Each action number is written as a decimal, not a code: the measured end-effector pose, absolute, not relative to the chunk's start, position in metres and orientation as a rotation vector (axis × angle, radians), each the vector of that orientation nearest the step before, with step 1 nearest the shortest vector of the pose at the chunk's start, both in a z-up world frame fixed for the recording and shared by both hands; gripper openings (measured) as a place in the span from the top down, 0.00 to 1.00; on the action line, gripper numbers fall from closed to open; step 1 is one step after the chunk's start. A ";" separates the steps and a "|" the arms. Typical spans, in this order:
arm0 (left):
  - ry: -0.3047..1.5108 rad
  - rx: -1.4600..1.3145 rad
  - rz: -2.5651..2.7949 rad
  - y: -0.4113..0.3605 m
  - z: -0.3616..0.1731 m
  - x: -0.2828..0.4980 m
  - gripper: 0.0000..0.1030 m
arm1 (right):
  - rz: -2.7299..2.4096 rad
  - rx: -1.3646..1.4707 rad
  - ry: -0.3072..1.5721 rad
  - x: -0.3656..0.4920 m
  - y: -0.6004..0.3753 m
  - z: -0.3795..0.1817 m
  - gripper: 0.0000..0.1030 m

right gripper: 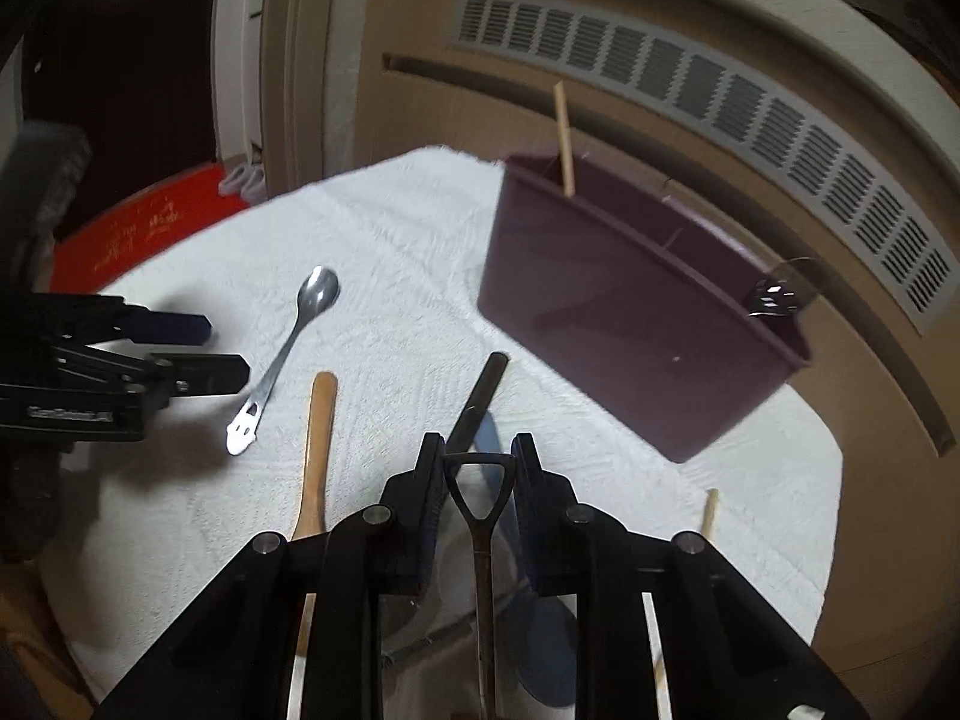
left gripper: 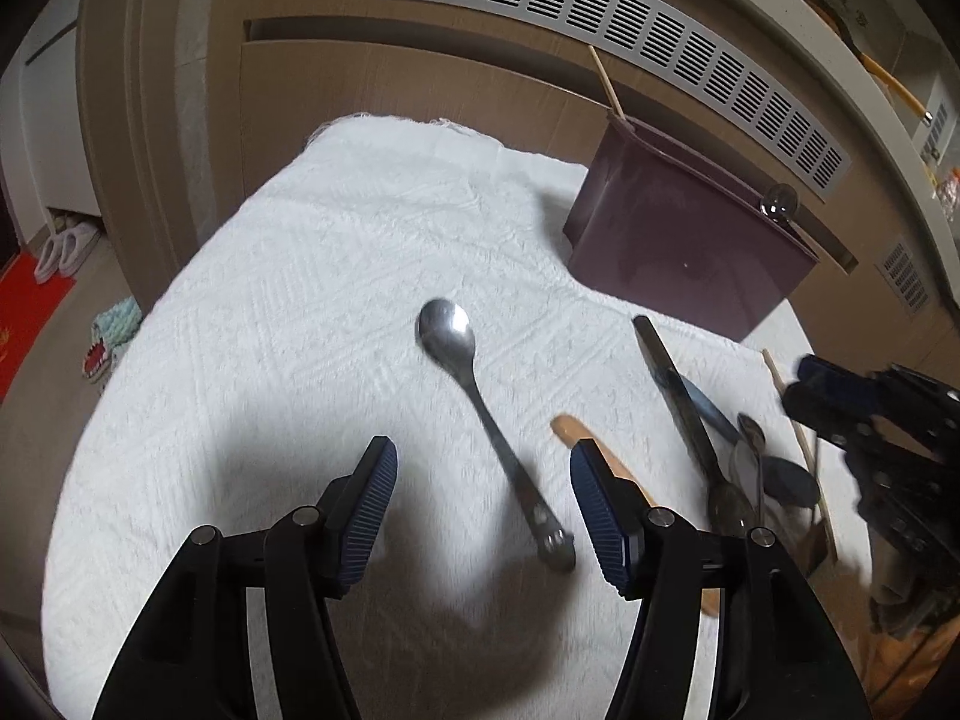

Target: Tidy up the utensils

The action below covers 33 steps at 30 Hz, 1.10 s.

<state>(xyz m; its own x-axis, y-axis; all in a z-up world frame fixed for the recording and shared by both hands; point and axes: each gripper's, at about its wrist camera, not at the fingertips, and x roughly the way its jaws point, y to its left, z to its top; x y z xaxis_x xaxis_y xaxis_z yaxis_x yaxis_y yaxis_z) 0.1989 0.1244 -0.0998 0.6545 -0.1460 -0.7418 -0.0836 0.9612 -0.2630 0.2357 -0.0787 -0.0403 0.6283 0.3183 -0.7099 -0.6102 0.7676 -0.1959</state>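
A steel spoon (left gripper: 474, 396) lies on the white towel (left gripper: 270, 300), bowl away from me. My left gripper (left gripper: 483, 510) is open above its handle end. A dark purple utensil box (left gripper: 678, 240) stands at the back right with a chopstick (left gripper: 606, 81) in it. In the right wrist view my right gripper (right gripper: 477, 480) is shut on a dark shovel-handled utensil (right gripper: 480, 516), held above the pile. The spoon (right gripper: 288, 348), the box (right gripper: 624, 312) and my left gripper (right gripper: 204, 354) show there too.
A wooden spoon handle (right gripper: 318, 450), a dark flat utensil (left gripper: 672, 378), a blue spoon (left gripper: 792, 480) and a loose chopstick (left gripper: 798, 438) lie on the towel to the right. A vented cabinet wall (left gripper: 600, 18) stands behind the box.
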 end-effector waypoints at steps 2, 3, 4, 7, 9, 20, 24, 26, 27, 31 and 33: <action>0.884 -0.294 -0.022 0.126 -0.097 0.213 0.41 | 0.537 -0.430 0.692 0.233 -0.086 -0.034 0.80; 0.910 -0.297 -0.018 0.125 -0.097 0.223 0.41 | 0.527 -0.422 0.682 0.232 -0.090 -0.031 0.80; 0.939 -0.293 -0.012 0.124 -0.098 0.233 0.41 | 0.512 -0.415 0.670 0.231 -0.094 -0.029 0.80; 1.025 -0.219 0.067 0.119 -0.103 0.265 0.42 | 0.491 -0.388 0.649 0.233 -0.106 -0.026 0.80; 1.057 -0.210 0.118 0.119 -0.107 0.279 0.43 | 0.482 -0.371 0.642 0.232 -0.112 -0.024 0.80; 0.993 -0.082 0.187 0.095 -0.109 0.291 0.72 | 0.461 -0.302 0.603 0.222 -0.129 -0.016 0.80; 0.911 -0.104 0.107 0.092 -0.101 0.264 0.72 | 0.450 -0.282 0.595 0.214 -0.136 -0.008 0.80; 0.855 -0.124 0.059 0.088 -0.089 0.247 0.72 | 0.447 -0.263 0.595 0.209 -0.143 -0.002 0.80; 0.821 -0.134 0.037 0.087 -0.082 0.237 0.72 | 0.449 -0.251 0.597 0.207 -0.146 0.001 0.80; 0.676 -0.101 -0.014 0.079 -0.046 0.198 0.72 | 0.444 -0.220 0.602 0.201 -0.156 0.008 0.81; 0.613 -0.096 -0.041 0.074 -0.026 0.185 0.72 | 0.442 -0.205 0.600 0.197 -0.159 0.013 0.81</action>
<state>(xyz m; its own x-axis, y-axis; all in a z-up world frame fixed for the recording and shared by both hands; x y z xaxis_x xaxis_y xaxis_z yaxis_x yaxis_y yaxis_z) 0.1846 0.0740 -0.0258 0.8172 -0.0673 -0.5724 0.0104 0.9947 -0.1022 0.1969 -0.1594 0.0127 0.7355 0.3410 -0.5855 -0.4581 0.8870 -0.0589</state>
